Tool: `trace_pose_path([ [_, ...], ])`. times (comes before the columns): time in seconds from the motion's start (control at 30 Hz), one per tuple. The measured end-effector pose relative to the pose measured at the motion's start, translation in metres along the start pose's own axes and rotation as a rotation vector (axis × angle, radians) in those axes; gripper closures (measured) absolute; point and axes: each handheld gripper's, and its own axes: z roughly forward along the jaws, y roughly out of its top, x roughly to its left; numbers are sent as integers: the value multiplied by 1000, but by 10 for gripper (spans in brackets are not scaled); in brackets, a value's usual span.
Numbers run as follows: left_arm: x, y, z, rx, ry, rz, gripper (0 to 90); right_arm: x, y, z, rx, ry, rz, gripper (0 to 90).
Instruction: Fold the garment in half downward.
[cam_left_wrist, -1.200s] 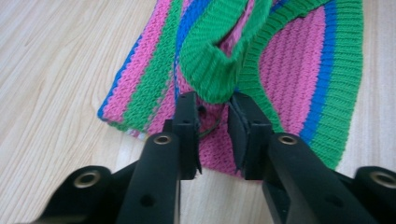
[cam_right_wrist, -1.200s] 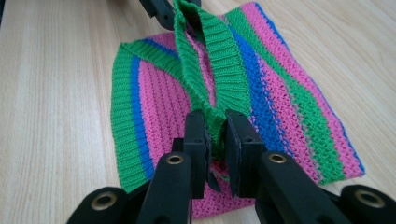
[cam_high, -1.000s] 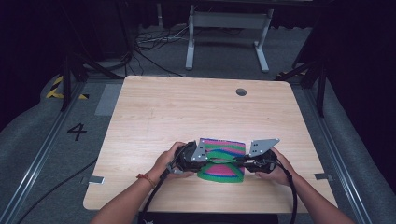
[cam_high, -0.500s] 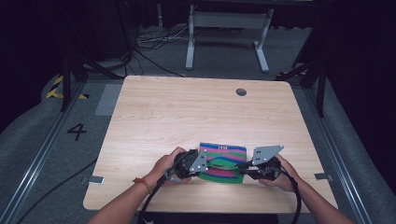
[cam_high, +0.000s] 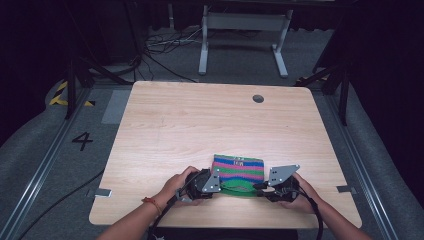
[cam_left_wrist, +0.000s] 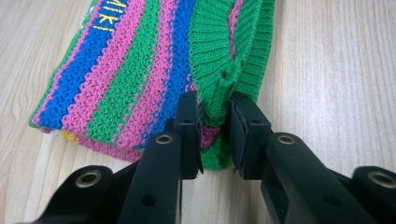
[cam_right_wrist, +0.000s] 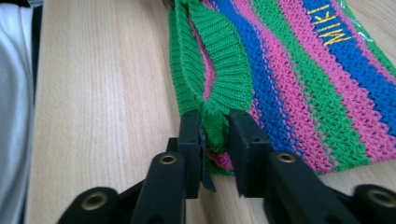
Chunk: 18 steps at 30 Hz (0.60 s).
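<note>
A folded knitted garment (cam_high: 238, 169) striped in green, pink and blue lies near the table's front edge, with yellow lettering (cam_left_wrist: 108, 10) on a blue stripe. Its green ribbed hem (cam_high: 237, 188) faces the person. My left gripper (cam_high: 216, 186) is shut on the hem's left end, and in the left gripper view the gripper (cam_left_wrist: 215, 109) pinches a bunch of green rib (cam_left_wrist: 219, 60). My right gripper (cam_high: 262, 189) is shut on the hem's right end; in the right gripper view the gripper (cam_right_wrist: 215, 123) squeezes the green rib (cam_right_wrist: 219, 70) the same way.
The wooden table (cam_high: 200, 125) has a round cable hole (cam_high: 258, 98) at its far right. The front edge lies just behind both hands. Cables and a white desk frame (cam_high: 240, 30) stand on the floor beyond the table.
Both grippers have drawn back toward the front edge and slightly apart, still holding the hem. The garment now lies flatter and stretched between them.
</note>
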Motion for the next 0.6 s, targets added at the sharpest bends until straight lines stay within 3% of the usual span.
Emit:
trace_pose_path([
  [0.1, 2, -4, 1, -18, 15, -17, 740, -3, 0, 3, -2, -20, -9, 739],
  [0.33, 14, -6, 4, -9, 66, -51, 733, -21, 5, 10, -3, -69, -3, 743],
  [0.47, 23, -11, 4, -35, 38, -116, 696, -29, 9, 13, 2, -101, -8, 726],
  [0.6, 22, -12, 0, -37, 21, -139, 568, -25, 9, 10, -12, -108, 2, 666],
])
